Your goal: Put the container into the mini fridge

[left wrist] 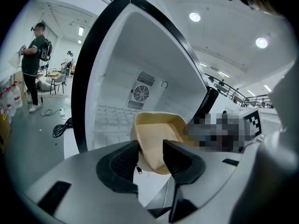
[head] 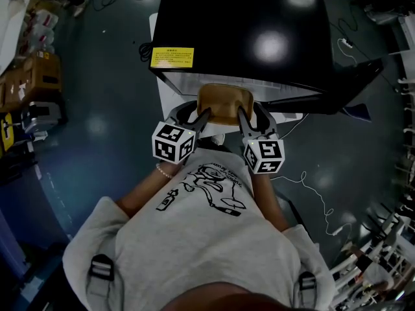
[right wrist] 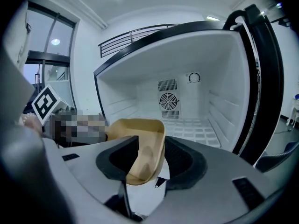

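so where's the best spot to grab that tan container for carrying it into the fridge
Grip the container by its thin side walls at the rim, one jaw inside and one outside, coming from the near side. It is a wide, open tub, so the left gripper and the right gripper each pinch an opposite wall.

The container hangs between left gripper and right gripper, before the mini fridge.

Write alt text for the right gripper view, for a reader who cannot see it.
The right gripper holds one wall of a tan container between its jaws, in front of the open mini fridge. Its white inside shows a round fan grille on the back wall.
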The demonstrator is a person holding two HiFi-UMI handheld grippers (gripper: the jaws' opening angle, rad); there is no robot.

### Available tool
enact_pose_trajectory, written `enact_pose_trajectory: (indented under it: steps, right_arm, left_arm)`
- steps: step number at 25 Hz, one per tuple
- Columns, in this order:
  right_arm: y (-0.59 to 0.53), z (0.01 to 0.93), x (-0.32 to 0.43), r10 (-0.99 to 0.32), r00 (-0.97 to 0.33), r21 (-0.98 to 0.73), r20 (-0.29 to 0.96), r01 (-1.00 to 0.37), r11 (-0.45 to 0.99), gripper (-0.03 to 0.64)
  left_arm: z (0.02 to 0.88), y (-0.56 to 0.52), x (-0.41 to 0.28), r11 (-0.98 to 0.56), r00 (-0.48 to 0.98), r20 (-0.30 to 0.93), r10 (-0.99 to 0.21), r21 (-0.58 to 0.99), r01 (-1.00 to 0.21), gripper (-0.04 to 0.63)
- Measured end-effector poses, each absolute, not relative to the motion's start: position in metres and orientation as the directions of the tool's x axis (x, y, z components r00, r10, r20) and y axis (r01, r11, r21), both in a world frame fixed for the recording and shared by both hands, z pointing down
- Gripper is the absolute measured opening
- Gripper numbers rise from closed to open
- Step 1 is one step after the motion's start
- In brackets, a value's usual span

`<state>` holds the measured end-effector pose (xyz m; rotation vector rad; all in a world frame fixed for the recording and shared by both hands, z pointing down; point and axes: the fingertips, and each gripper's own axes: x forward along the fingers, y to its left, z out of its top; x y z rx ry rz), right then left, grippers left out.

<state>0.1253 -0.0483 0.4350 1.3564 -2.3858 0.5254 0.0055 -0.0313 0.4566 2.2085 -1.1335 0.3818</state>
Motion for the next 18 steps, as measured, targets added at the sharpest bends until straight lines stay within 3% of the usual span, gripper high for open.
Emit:
enact_pose_trajectory:
  steps: [18]
  right_arm:
    - [-0.085,0.427,0.133,-0.745,-0.489,-0.142,0.455,-0.865,0.481,0.169]
  left_arm:
    - [0.447,-0.067,0.013,-0.434,0.586,0.493,-0.643,0.396,-0.809,0.166]
